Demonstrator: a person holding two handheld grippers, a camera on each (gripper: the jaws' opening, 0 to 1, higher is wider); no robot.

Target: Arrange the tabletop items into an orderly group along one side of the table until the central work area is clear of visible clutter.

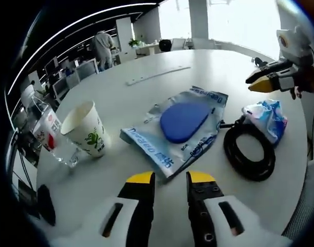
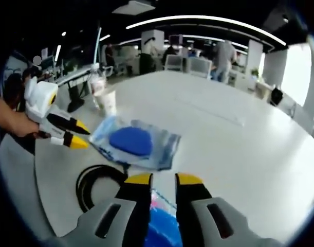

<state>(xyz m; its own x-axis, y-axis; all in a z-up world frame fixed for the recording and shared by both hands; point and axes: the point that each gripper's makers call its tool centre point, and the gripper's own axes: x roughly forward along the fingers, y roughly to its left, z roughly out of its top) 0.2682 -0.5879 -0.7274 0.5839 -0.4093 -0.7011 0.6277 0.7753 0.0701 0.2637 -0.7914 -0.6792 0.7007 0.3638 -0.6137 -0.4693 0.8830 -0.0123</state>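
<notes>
Table (image 1: 146,62) white and round, in open office with desks (image 2: 69,77).

Blue packet (image 2: 159,231) hidden (behind jaws).

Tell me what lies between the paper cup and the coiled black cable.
The plastic bag holding a blue pad lies between the paper cup and the coiled black cable, seen in the left gripper view.
</notes>
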